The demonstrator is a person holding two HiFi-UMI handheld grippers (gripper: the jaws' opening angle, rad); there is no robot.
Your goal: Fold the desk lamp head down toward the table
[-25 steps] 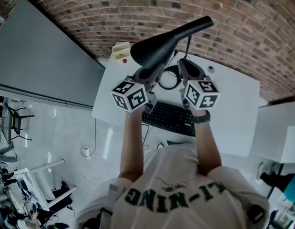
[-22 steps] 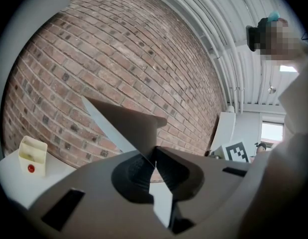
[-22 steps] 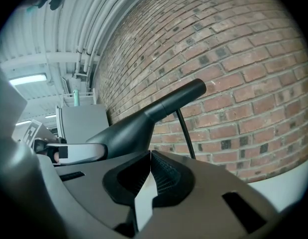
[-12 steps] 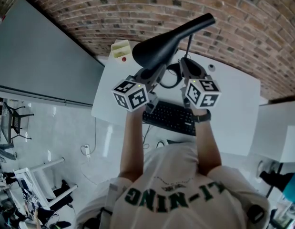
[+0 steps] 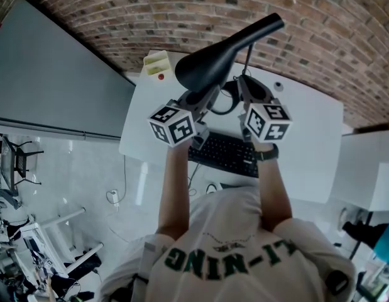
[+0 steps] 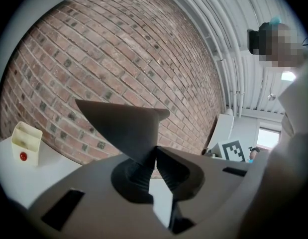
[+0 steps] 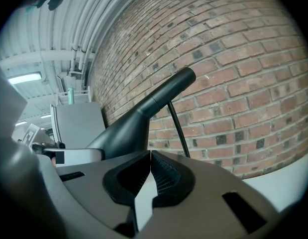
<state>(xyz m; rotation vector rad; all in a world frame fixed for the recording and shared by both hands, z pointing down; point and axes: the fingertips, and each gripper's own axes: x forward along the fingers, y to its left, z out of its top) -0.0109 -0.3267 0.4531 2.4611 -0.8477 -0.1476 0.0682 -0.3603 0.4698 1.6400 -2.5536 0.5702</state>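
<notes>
While the black cone-shaped desk lamp head (image 5: 210, 61) hangs raised above the white bench (image 5: 307, 143) in the upper middle of the head view, its wide mouth faces the lower left and its tapering black stem (image 5: 257, 31) climbs to the upper right against the red brick wall (image 5: 181, 11).

The left hand-held gripper (image 5: 208, 94) reaches up to the lower rim of the lamp head. In the left gripper view its jaws (image 6: 154, 151) are pinched together on the narrow bottom edge of the lamp head (image 6: 121, 121), which fans out above them.

The right hand-held gripper (image 5: 241, 80) sits just right of the lamp head, beside a thin black cable (image 5: 249, 58). In the right gripper view its jaws (image 7: 150, 153) are closed on nothing, with the lamp head (image 7: 124, 131), stem (image 7: 168, 88) and cable (image 7: 177, 128) beyond them.

A black keyboard (image 5: 225, 156) lies on the bench below the two hand-held grippers. A pale yellow box with a red button (image 5: 156, 65) stands at the bench's upper left corner and shows at the lower left of the left gripper view (image 6: 27, 142). A grey flat panel (image 5: 49, 87) fills the left of the head view.
</notes>
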